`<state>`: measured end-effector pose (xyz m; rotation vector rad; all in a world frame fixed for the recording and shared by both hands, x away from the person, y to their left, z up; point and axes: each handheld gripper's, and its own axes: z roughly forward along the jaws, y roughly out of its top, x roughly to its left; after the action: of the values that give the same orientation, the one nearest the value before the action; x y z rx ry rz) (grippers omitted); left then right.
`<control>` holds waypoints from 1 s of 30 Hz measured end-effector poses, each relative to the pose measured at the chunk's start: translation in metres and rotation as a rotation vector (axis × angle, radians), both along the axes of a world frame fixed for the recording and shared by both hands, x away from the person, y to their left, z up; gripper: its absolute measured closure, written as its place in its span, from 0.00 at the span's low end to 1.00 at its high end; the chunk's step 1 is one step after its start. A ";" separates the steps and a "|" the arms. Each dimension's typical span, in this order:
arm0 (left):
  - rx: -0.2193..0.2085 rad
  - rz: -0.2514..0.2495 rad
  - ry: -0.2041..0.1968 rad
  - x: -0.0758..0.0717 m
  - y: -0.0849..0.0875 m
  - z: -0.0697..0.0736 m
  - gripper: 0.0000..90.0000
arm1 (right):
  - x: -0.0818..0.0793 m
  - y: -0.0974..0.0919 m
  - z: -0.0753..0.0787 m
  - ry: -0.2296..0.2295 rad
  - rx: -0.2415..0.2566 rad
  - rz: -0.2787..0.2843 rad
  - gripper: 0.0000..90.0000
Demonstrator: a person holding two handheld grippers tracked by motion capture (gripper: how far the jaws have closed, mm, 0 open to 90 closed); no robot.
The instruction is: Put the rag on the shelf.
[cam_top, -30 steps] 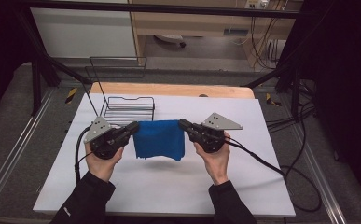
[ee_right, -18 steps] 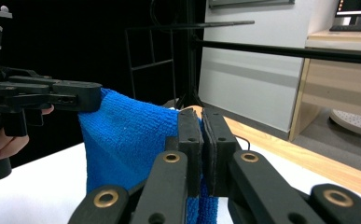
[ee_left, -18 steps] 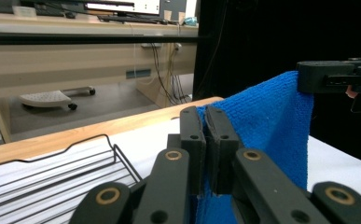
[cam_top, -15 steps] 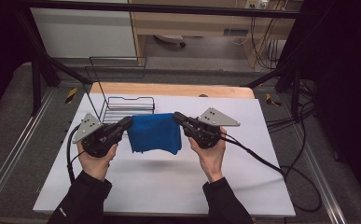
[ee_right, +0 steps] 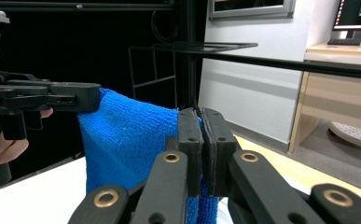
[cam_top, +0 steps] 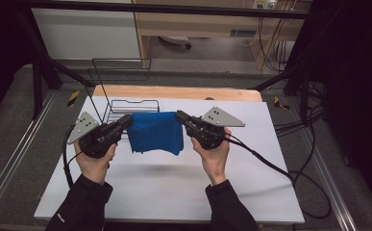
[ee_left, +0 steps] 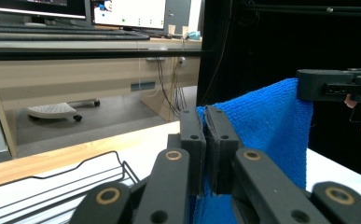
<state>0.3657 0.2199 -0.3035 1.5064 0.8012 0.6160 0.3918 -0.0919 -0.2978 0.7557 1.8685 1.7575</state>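
Note:
A blue cloth (cam_top: 155,133) hangs in the air between my two grippers, above the white table top (cam_top: 174,183). My left gripper (cam_top: 127,120) is shut on the cloth's upper left corner, and my right gripper (cam_top: 179,116) is shut on its upper right corner. Seen along the left gripper's jaws, my left gripper (ee_left: 205,116) pinches the blue cloth (ee_left: 267,126), with the other gripper clamped on the far corner. Along the right gripper's jaws, my right gripper (ee_right: 201,119) pinches the blue cloth (ee_right: 127,140) the same way. The cloth hangs folded, its lower edge off the table.
A black wire basket (cam_top: 121,108) stands on the table behind the left gripper and the cloth. A wooden board (cam_top: 183,93) lines the table's far edge. Cables (cam_top: 279,168) trail off to the right. A desk and a chair base (ee_left: 52,111) stand beyond the table.
Both grippers have risen with the cloth and moved slightly apart, so the cloth hangs higher off the table and is stretched wider between them.

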 end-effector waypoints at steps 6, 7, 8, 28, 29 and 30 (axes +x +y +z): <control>-0.010 0.005 -0.019 0.000 0.003 0.009 0.96 | 0.001 0.003 0.007 -0.009 0.021 -0.001 0.97; -0.010 0.007 -0.023 0.000 0.004 0.010 0.96 | 0.002 0.004 0.008 -0.014 0.020 -0.001 0.97; -0.011 0.008 -0.026 0.001 0.004 0.012 0.96 | 0.002 0.005 0.010 -0.015 0.022 -0.002 0.97; -0.038 0.061 -0.075 0.006 0.032 0.032 0.96 | 0.014 0.037 0.030 -0.057 0.032 0.012 0.97; -0.036 0.070 -0.081 0.006 0.035 0.034 0.96 | 0.015 0.039 0.031 -0.059 0.031 0.013 0.97; -0.036 0.070 -0.081 0.006 0.035 0.034 0.96 | 0.016 0.040 0.032 -0.060 0.032 0.014 0.97</control>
<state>0.3721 0.2551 -0.2696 1.4166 0.8013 0.7066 0.4076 -0.0515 -0.2659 0.6952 1.8151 1.8029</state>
